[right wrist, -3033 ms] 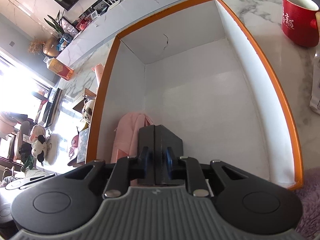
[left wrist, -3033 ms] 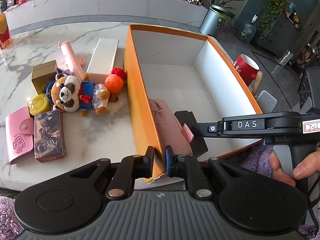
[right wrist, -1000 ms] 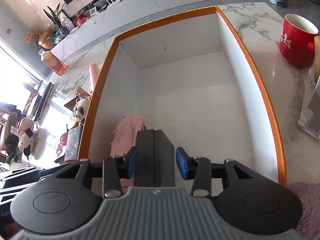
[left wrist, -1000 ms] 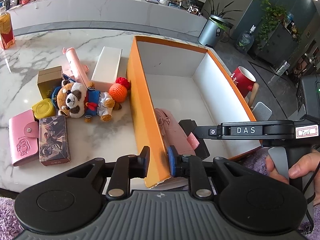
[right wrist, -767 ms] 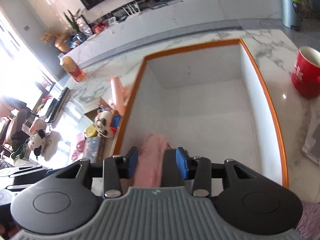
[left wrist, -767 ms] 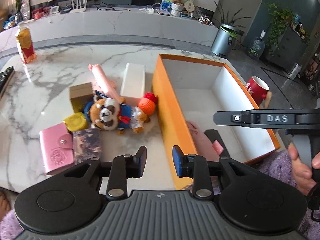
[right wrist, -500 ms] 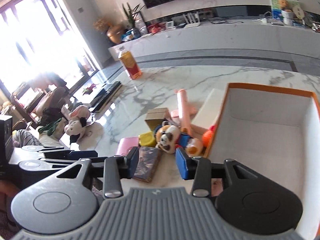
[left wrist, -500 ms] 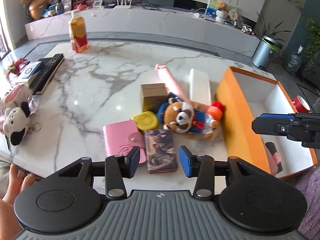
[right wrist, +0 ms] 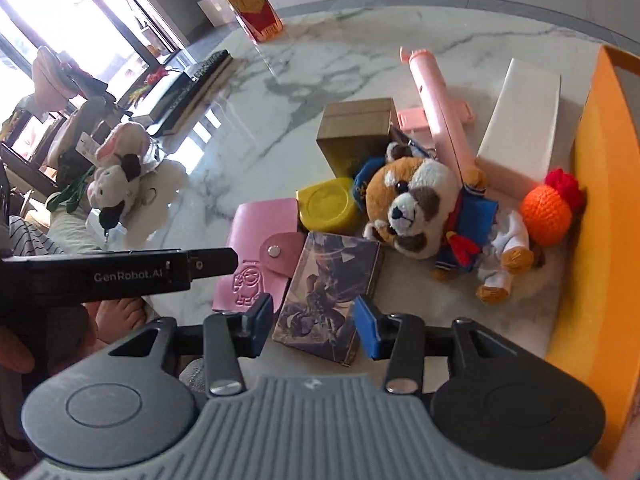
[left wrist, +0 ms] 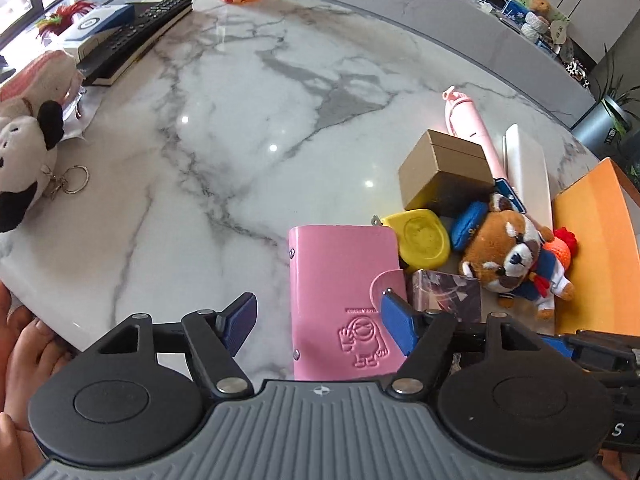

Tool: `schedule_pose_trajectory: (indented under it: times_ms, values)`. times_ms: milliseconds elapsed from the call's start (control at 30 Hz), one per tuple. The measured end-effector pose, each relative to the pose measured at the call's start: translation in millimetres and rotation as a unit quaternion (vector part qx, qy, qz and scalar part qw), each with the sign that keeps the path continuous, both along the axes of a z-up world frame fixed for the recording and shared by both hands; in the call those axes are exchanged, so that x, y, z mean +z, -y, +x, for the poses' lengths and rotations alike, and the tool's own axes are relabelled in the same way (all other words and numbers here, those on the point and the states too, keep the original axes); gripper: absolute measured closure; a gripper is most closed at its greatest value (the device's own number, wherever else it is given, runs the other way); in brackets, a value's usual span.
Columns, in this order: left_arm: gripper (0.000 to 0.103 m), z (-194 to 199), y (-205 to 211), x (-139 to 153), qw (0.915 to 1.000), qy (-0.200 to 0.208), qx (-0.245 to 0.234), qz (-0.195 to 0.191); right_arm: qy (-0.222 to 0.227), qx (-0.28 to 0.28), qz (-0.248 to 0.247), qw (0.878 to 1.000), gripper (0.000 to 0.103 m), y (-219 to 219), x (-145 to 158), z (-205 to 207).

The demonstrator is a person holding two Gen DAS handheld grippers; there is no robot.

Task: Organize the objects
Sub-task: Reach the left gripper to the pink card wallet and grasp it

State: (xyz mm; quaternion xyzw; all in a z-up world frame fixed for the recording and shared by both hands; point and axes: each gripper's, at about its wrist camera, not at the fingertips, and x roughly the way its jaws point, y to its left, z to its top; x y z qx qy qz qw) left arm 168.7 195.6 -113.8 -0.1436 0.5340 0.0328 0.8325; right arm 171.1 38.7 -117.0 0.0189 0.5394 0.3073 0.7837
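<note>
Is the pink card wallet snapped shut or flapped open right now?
Shut. The pink card wallet lies flat on the marble table, its tab folded over the front cover with the snap button seated.

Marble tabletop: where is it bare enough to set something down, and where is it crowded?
Bare: the wide stretch between the remote, the cow plush and the pink wallet. Crowded: from the wallet to the orange box.
</note>
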Motion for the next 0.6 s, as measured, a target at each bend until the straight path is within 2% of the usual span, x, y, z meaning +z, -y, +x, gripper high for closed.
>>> schedule_pose_trajectory:
  times_ms: [100, 200, 333, 500, 600]
  values:
    - [0.021, 8.4, -3.8, -14.2, 0.9997, -0.018, 0.004, -0.015, -0.020, -0.007, -0.004, 1.000, 0.053, -3.9, -13.3, 7.3]
    - [0.013, 10.4, -6.3, -20.1, 0.9991, -0.014, 0.002, -0.041, -0.029, -0.007, -0.005, 1.000, 0.049, -5.8, -21.1, 11.1]
    - [0.013, 14.8, 3.4, -19.3, 0.9995, -0.005, -0.024, -0.021, -0.043, -0.008, 0.000, 0.999, 0.047, -6.9, -30.5, 13.9]
    - [0.016, 15.9, 17.2, -18.9, 0.9994, -0.001, -0.035, 0.004, -0.032, -0.004, 0.004, 0.999, 0.048, -6.4, -29.3, 12.2]
    - [0.026, 11.8, 14.2, -13.6, 0.9997, 0.009, -0.020, 0.005, -0.032, -0.006, 0.005, 0.999, 0.053, -3.0, -30.0, 13.5]
